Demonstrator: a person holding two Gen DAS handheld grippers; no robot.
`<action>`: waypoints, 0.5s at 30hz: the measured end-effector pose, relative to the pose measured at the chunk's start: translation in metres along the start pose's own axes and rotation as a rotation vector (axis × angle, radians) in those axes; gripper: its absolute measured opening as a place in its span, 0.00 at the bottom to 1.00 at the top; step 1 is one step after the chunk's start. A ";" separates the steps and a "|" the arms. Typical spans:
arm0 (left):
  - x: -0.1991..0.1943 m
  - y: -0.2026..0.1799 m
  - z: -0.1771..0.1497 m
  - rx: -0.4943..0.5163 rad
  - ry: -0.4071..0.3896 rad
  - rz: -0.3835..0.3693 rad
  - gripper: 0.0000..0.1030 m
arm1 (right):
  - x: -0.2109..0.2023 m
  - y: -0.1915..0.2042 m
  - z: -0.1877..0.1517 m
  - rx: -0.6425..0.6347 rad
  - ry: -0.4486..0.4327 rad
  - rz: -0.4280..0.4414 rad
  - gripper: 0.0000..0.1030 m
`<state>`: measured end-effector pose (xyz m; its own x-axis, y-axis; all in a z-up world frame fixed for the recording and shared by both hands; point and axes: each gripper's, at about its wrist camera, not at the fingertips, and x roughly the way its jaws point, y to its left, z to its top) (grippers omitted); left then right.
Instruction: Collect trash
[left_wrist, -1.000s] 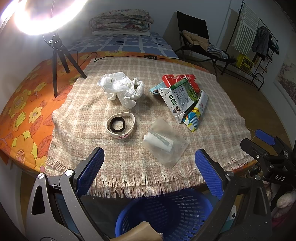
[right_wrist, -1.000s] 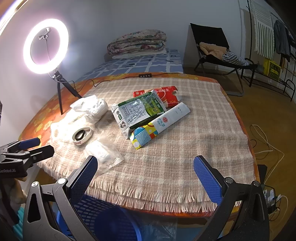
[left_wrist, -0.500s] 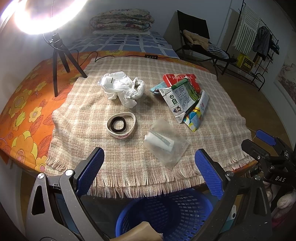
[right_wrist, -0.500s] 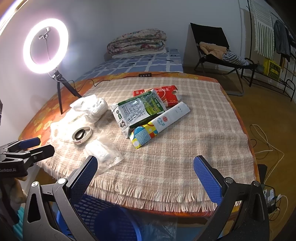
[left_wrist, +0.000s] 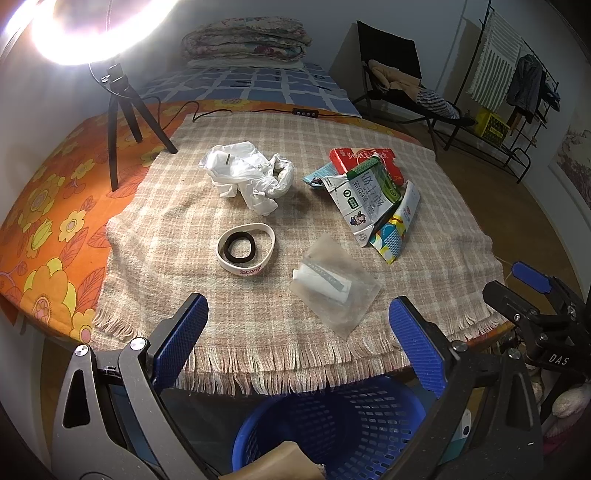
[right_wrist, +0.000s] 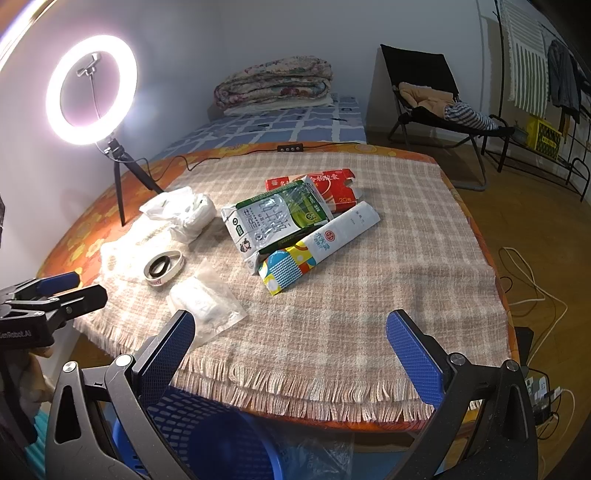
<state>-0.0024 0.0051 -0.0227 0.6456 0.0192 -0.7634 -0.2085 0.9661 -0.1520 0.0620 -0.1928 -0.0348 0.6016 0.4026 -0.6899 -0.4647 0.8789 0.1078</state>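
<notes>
**Blue-padded tongs wide open over a table of rubbish**

Blue pads mark both tools. The left gripper (left_wrist: 297, 332) hangs at the near edge of the table with its jaws spread wide and nothing between them. The right gripper (right_wrist: 290, 349) is likewise fully open and empty, held at the near edge further to the right.

On the checked cloth (left_wrist: 184, 236) the rubbish lies spread out. Nearest the left gripper, just beyond its fingertips and between them, is a clear plastic packet (left_wrist: 334, 282) with a white roll inside. To its left lies a white band (left_wrist: 245, 249) with a black ring (left_wrist: 241, 247) inside it. Farther back sits a crumpled white bag (left_wrist: 247, 175). To the right, well apart from the left gripper, is a pile: a flattened milk carton (left_wrist: 364, 195) on top, a red box (left_wrist: 364, 158) behind it and a colourful long box (left_wrist: 397, 230) under its right side.

From the right wrist view the pile lies ahead and between the fingers, well beyond them, while the clear packet lies just past the left fingertip.

A blue basket (left_wrist: 332, 421) stands below the table edge, under the left gripper. A ring light (right_wrist: 90, 90) on a tripod stands at the far left of the table.
</notes>
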 end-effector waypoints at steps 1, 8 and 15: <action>0.000 0.001 -0.001 -0.001 0.000 0.001 0.97 | 0.000 0.000 0.000 -0.001 0.001 0.000 1.00; -0.004 0.010 0.007 -0.019 -0.005 0.024 0.97 | 0.003 0.000 0.000 -0.003 0.010 0.003 1.00; -0.005 0.027 0.026 -0.052 -0.025 0.047 0.97 | 0.005 -0.003 0.004 0.003 -0.017 0.042 1.00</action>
<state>0.0079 0.0378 -0.0067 0.6522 0.0714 -0.7547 -0.2764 0.9494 -0.1490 0.0686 -0.1924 -0.0360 0.5924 0.4438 -0.6724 -0.4882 0.8616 0.1385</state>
